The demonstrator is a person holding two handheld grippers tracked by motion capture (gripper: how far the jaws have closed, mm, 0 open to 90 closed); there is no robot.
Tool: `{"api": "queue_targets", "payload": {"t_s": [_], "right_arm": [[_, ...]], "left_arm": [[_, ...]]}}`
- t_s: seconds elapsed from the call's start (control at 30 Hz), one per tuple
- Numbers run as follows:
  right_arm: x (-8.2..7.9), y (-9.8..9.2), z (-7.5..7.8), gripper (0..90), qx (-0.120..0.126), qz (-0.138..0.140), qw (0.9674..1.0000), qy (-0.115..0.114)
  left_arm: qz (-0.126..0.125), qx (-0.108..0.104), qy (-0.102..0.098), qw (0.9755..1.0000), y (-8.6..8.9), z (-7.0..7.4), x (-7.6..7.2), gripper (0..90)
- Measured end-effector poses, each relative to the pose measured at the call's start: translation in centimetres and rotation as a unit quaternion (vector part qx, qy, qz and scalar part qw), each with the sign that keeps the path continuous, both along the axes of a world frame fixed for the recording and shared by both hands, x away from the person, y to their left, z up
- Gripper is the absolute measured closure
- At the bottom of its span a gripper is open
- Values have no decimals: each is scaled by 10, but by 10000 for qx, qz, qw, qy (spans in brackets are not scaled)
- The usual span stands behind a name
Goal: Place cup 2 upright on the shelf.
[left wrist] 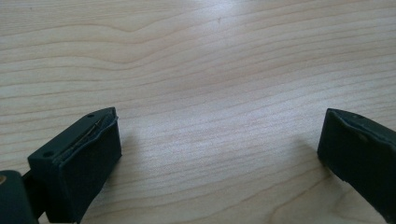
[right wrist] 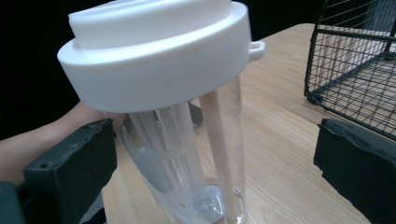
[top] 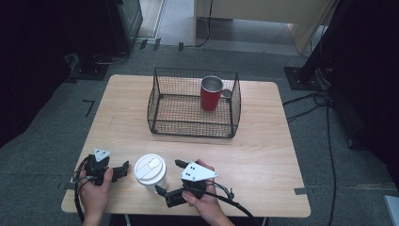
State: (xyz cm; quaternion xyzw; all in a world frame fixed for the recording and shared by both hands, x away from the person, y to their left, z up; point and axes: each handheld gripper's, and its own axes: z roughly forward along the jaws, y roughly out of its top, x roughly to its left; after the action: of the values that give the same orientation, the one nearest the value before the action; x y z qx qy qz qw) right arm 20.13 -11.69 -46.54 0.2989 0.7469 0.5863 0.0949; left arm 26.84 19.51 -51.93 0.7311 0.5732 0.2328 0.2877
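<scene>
Two grippers sit at the near edge of the table [top: 263,155], and your right gripper [right wrist: 215,154] has its fingers spread wide around the clear tumbler [right wrist: 187,154] with the white lid [right wrist: 154,60], not yet touching, so you can close low on the body. Your left gripper [left wrist: 219,140] rests wide open over bare wood, out of the way. The wire basket [top: 194,102], holding a red mug [top: 210,93], waits beyond.

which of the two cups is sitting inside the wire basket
The red mug, lidless with a metal inside, stands in the wire basket. The clear cup with the white lid stands on the table between the two grippers.
</scene>
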Motion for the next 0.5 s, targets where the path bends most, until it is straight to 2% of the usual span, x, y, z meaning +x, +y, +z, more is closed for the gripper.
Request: {"api": "queue_targets", "payload": {"t_s": [0.5], "right_arm": [[7, 25, 1, 0, 22, 189, 9998, -10]], "left_arm": [[-2, 1, 1, 10000, 0, 0, 0, 0]]}}
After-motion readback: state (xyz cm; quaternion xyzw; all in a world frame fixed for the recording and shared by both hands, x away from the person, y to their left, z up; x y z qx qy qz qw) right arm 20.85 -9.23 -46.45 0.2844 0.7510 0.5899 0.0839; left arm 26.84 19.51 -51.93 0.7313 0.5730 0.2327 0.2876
